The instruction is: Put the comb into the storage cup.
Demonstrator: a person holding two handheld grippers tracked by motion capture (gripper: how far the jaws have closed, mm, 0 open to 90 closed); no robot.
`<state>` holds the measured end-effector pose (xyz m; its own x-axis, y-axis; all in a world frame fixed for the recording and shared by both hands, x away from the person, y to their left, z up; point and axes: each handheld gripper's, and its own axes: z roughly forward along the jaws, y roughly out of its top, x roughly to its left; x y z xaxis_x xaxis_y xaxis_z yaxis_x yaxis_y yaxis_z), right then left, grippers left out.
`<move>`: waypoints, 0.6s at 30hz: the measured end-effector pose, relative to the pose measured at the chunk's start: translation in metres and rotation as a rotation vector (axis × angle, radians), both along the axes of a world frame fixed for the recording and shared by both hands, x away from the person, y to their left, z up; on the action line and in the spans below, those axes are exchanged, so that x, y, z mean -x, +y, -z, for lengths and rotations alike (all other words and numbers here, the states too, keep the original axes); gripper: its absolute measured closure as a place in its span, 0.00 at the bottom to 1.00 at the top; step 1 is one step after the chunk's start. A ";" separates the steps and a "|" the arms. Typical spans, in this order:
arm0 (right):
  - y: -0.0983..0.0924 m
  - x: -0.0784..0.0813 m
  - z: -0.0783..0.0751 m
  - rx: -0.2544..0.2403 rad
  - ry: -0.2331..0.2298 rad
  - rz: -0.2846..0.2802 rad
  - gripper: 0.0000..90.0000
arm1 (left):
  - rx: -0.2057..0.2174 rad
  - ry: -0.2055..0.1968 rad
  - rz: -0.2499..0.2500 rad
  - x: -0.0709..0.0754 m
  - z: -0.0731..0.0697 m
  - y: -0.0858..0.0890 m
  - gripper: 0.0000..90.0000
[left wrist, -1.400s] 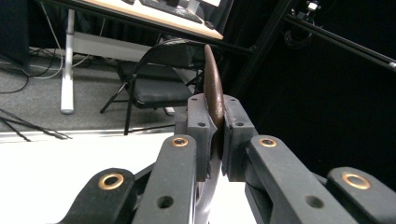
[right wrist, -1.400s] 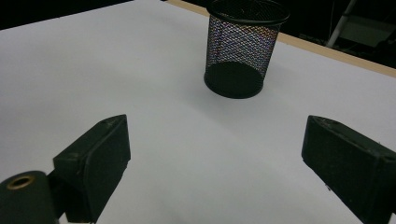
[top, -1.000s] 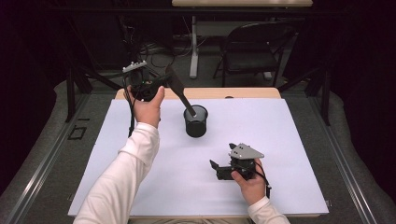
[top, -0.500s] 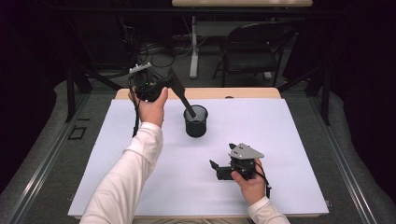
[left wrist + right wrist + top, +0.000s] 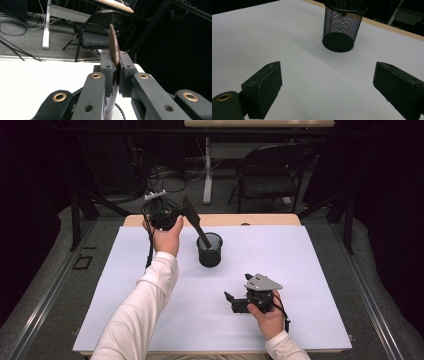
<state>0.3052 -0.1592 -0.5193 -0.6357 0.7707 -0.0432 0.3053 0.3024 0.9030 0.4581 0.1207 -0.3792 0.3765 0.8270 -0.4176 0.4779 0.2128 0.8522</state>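
Up high, we hold the left gripper [image 5: 176,215] pinching a dark flat spatula [image 5: 196,226], tip angled into the round black mesh cup [image 5: 209,251] mid-counter [image 5: 310,270]; right gripper [image 5: 231,302] rests low w/ jaws spread.

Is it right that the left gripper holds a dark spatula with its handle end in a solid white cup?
Not quite: the left gripper does hold the dark spatula, but its end sits in a black mesh cup, as the right gripper view shows.

Mesh cup [image 5: 209,251] sole obstacle mid-table; rest of sheet [image 5: 300,265] free.
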 end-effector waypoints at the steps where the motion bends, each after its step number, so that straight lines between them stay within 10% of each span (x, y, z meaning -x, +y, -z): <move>1: 0.000 0.000 0.000 0.000 0.001 0.000 0.09 | -0.001 0.003 0.001 -0.001 0.001 0.000 0.94; 18: 0.000 0.000 0.000 0.003 0.001 -0.002 0.09 | 0.014 0.038 0.014 -0.007 0.021 -0.010 0.94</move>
<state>0.3055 -0.1591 -0.5197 -0.6371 0.7694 -0.0455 0.3052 0.3060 0.9018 0.4648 0.1102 -0.3997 0.3716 0.8156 -0.4434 0.5125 0.2180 0.8305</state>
